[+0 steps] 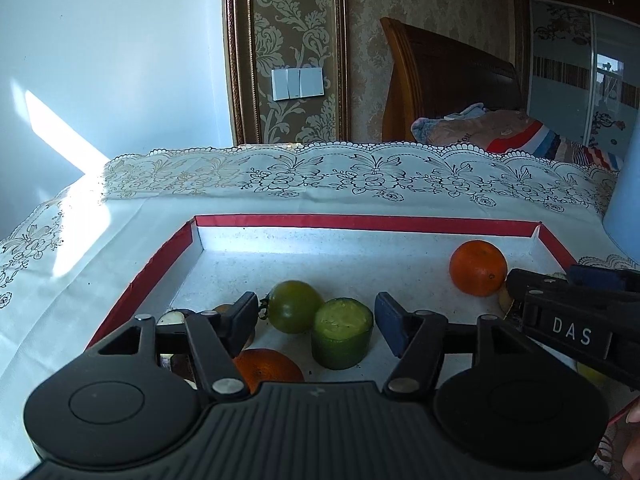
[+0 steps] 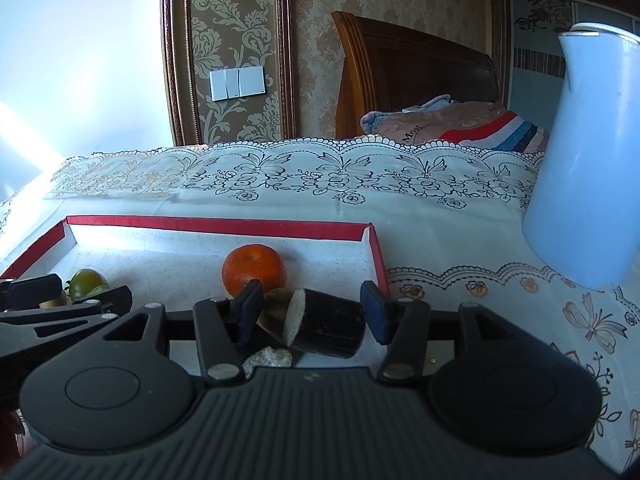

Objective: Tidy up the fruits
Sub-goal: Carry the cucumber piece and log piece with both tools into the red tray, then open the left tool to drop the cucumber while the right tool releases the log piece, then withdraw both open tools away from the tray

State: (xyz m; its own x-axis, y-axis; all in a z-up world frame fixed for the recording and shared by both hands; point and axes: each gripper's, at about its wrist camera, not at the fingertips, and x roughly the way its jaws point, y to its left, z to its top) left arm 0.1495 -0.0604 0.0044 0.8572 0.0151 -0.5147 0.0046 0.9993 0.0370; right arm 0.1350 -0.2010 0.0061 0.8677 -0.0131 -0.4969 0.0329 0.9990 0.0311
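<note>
Both tongs hang low over the tray (image 1: pixel 362 222), wide apart and holding nothing. The left tongs (image 1: pixel 316 314) straddle the green tomato (image 1: pixel 294 306) and the cut green chunk (image 1: pixel 342 338), which stands on end and touches the tomato. The right tongs (image 2: pixel 312 310) bracket a dark cut chunk (image 2: pixel 326 328) lying on its side, with a brownish piece (image 2: pixel 276 306) pressed against it and a pale scrap (image 2: pixel 268 357) just in front.

The trouble I see is crowding. If the left tongs pinch now, they may catch tomato and chunk together, and the round tomato would likely squirt out sideways and roll across the tray. The near orange (image 1: pixel 266 366) sits right under the left tong body and could get nudged on a descent. On the right, the dark chunk is a cylinder on its side; a squeeze across the curve could spin it free, or drag the brownish piece along. The far orange (image 2: pixel 254 274) lies just behind the right tongs' left finger and might be bumped.

In the left view, the right tongs cross close beside the left ones, so a clash between them looks possible. The blue jug (image 2: pixel 588 160) stands on the surface near the tray's right side, within reach of a wide swing.
</note>
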